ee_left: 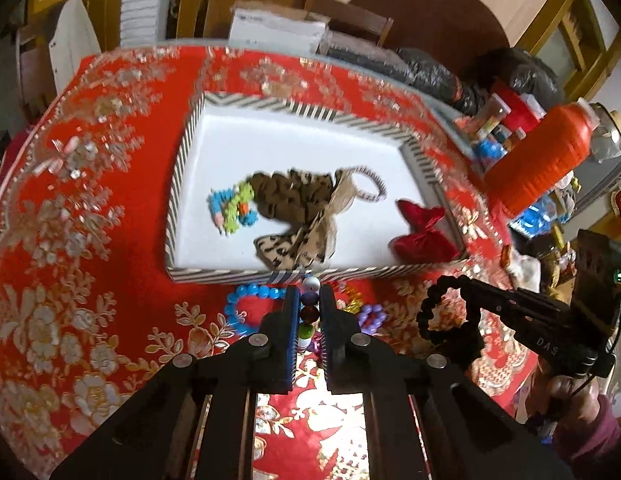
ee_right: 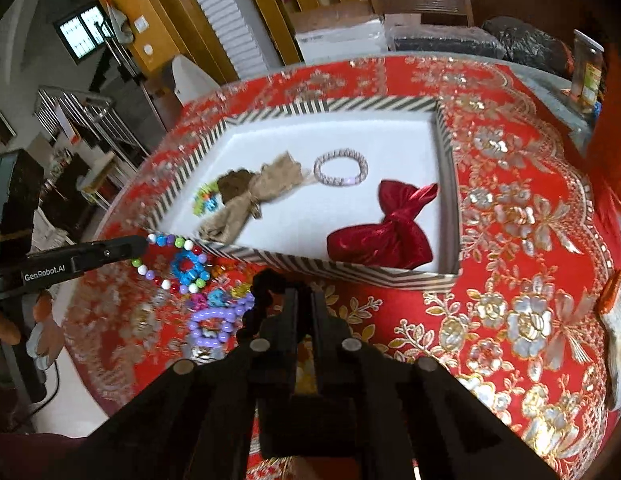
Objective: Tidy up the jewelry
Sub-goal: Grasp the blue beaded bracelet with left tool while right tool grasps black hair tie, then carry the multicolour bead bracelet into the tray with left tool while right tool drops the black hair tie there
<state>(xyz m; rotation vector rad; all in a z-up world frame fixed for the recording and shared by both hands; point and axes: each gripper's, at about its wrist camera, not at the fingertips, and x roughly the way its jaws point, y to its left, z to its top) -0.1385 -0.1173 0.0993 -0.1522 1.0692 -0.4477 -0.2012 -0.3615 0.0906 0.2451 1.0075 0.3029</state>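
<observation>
Left tongs (ee_left: 310, 300) pinch multicolour bead string (ee_left: 310, 312), lower end hidden.

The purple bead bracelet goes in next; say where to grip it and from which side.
I'd come down from above: the purple bead bracelet lies flat on the tablecloth as an open ring. Pinch the arc away from the striped tray, one finger inside, one outside; other beads crowd the tray side.
</observation>
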